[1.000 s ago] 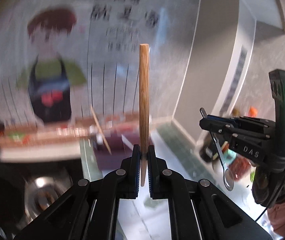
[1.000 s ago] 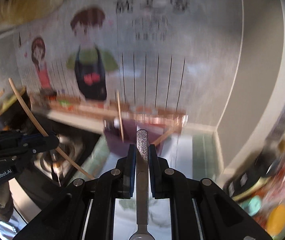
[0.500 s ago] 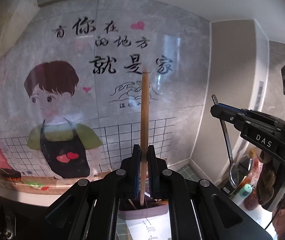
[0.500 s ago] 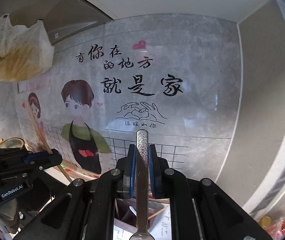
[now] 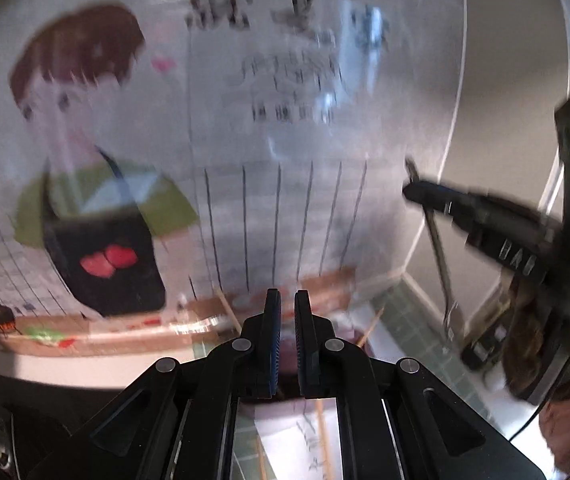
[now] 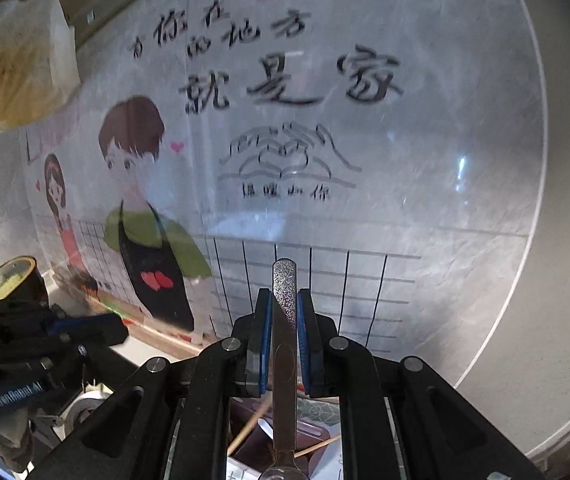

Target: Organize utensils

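My left gripper [image 5: 287,304] is empty, its jaws a narrow gap apart with nothing between them. Below it, chopsticks [image 5: 322,432] lie over a dark purple utensil holder [image 5: 285,364] and white paper. My right gripper [image 6: 285,304] is shut on a metal spoon [image 6: 284,344], handle end up and bowl down. Seen from the left wrist view, the right gripper [image 5: 413,192] is at the right with the spoon [image 5: 441,264] hanging from it. The left gripper [image 6: 97,326] shows at the left of the right wrist view. The purple holder [image 6: 253,440] with chopsticks [image 6: 247,428] lies under the right gripper.
A wall sticker with cartoon figures and writing [image 6: 285,80] fills the back. A plastic bag [image 6: 13,76] hangs at upper left. A lidded pot [image 6: 9,276] stands at the left. Bottles and packets [image 5: 497,332] crowd the right corner.
The chopstick that stood in my left gripper is gone from its jaws, and the left camera has tipped downward. The right gripper still holds the spoon.
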`<state>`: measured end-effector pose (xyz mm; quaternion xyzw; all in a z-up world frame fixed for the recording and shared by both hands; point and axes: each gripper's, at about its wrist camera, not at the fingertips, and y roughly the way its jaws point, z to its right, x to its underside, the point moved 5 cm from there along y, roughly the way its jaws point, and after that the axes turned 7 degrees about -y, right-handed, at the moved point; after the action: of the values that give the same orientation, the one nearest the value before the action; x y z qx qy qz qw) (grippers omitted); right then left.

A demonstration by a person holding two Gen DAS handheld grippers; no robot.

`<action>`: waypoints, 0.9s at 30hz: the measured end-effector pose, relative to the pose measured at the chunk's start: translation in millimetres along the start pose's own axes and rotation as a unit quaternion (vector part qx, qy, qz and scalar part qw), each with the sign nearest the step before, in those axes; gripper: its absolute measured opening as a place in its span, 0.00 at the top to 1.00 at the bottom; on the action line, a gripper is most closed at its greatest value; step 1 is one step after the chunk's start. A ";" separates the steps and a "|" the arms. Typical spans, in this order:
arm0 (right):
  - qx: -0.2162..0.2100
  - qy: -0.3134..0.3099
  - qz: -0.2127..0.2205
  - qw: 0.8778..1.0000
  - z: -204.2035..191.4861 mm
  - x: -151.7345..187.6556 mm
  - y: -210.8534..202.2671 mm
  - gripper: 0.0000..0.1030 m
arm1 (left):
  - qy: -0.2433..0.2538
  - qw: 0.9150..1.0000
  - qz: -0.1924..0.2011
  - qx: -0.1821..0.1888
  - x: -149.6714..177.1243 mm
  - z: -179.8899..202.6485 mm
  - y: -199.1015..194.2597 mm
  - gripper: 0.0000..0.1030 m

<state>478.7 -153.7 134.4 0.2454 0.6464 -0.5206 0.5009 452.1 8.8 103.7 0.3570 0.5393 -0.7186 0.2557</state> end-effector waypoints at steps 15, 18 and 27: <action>0.028 0.038 -0.137 0.989 29.6 131.4 -18.2 0.89 | -0.063 0.954 -0.288 0.059 179.0 15.6 102.8 0.62; 0.029 0.050 -0.158 0.986 29.9 156.9 -20.3 0.89 | -0.100 0.935 -0.336 0.053 205.8 23.1 116.5 0.61; 0.035 0.064 -0.182 0.981 29.3 199.2 -38.7 0.89 | -0.067 0.934 -0.349 -0.029 221.9 46.7 149.0 0.61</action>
<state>382.5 -234.4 -27.6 0.1739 0.6925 -0.6082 0.3469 416.8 -74.8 -152.0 0.0899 0.6316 -0.7692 0.0350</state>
